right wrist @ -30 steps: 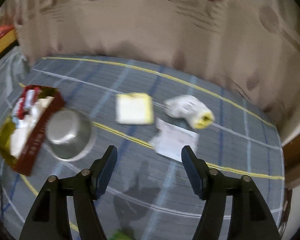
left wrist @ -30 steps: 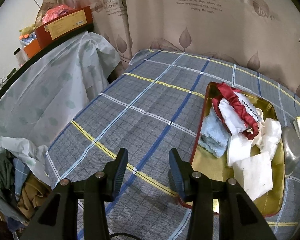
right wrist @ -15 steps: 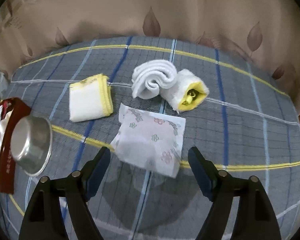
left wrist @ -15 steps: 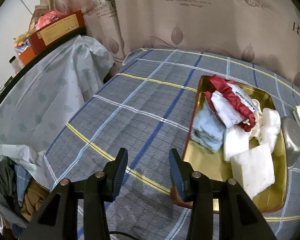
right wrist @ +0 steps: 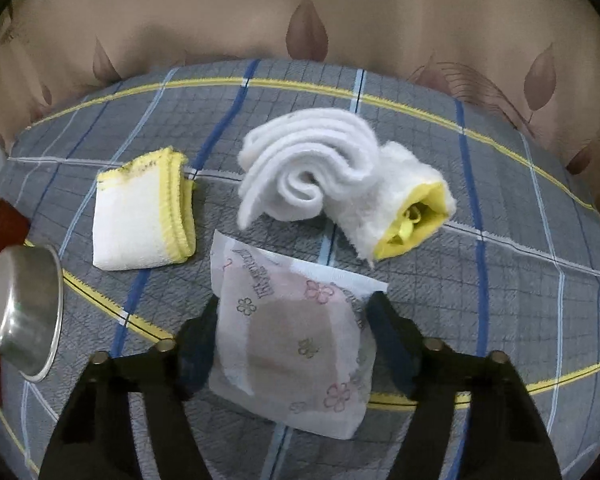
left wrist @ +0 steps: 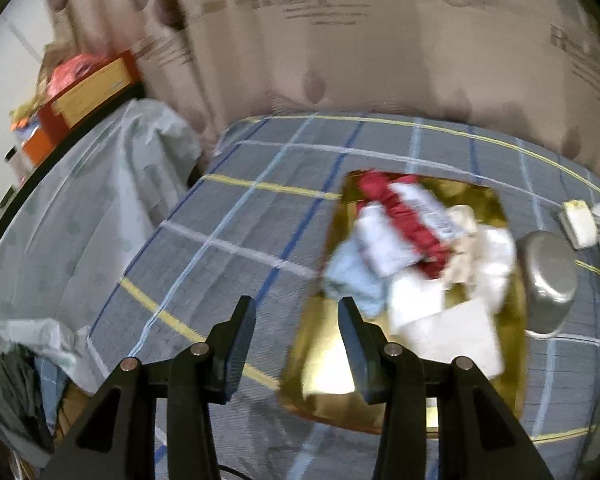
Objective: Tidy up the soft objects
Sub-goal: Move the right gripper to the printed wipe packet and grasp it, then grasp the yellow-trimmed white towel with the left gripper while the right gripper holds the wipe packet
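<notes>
Now that the right tongs (right wrist: 292, 320) have dropped from above, their open jaws straddle the tissue pack (right wrist: 292, 336) on the desk (right wrist: 500, 184), ready to close; the left tongs (left wrist: 296, 336) hover apart, empty, by the tray (left wrist: 516, 360).

Blurred cloths (left wrist: 412, 248) in gold tray (left wrist: 324, 368)

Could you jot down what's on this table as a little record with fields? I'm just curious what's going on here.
surface: checked tablecloth
tray: gold tray holding a pile of cloths
beside tray: metal bowl
loose items: folded yellow-edged cloth, rolled white towel, flowered tissue pack
right gripper: open, fingers either side of the tissue pack
left gripper: open, empty, at the tray's near edge
</notes>
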Tool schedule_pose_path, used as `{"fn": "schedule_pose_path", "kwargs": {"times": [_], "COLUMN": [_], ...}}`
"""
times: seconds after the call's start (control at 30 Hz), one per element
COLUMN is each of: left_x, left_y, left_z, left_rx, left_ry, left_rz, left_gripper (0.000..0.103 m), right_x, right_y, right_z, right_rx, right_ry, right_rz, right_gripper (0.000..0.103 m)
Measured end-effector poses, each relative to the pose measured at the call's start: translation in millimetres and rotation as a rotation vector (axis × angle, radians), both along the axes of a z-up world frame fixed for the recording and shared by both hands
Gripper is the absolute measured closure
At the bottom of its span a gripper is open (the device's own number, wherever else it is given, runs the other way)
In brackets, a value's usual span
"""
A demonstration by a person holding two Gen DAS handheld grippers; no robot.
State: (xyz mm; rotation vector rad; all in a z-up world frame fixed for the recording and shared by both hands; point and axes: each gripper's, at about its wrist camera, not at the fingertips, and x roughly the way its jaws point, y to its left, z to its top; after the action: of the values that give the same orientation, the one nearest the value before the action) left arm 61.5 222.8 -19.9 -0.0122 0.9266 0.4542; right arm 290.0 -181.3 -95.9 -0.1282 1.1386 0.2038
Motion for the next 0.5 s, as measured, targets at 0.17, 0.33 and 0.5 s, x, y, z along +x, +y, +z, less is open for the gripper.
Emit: {"fn": "schedule_pose_path", "kwargs": {"times": [0.17,0.33,0.5], "left_x": [26.7,58.8,93.0], "left_y": [-49.7,-111.0,-172.9], "left_z": [7.4,9.0,7.4], "left_rx": [-0.005,-0.073,-0.127], "left_ry": [-0.002,-0.009,0.006], "left_rz": [-0.121,-0.256,-0.376], "left_gripper": [0.059,0.059,0.059], "right_x": [-12.8,-36.0,-64.9], "right_y": [-21.0,-49.2,-84.7], "right_z": [5.7,9.6,11.4], "right_rx": [0.016,0.015,-0.006], "right_ry": [-0.037,-0.073,-0.12], "right_rz": [0.002,-0.02,-0.065], "right_gripper": [0.073,0.075,0.076]}}
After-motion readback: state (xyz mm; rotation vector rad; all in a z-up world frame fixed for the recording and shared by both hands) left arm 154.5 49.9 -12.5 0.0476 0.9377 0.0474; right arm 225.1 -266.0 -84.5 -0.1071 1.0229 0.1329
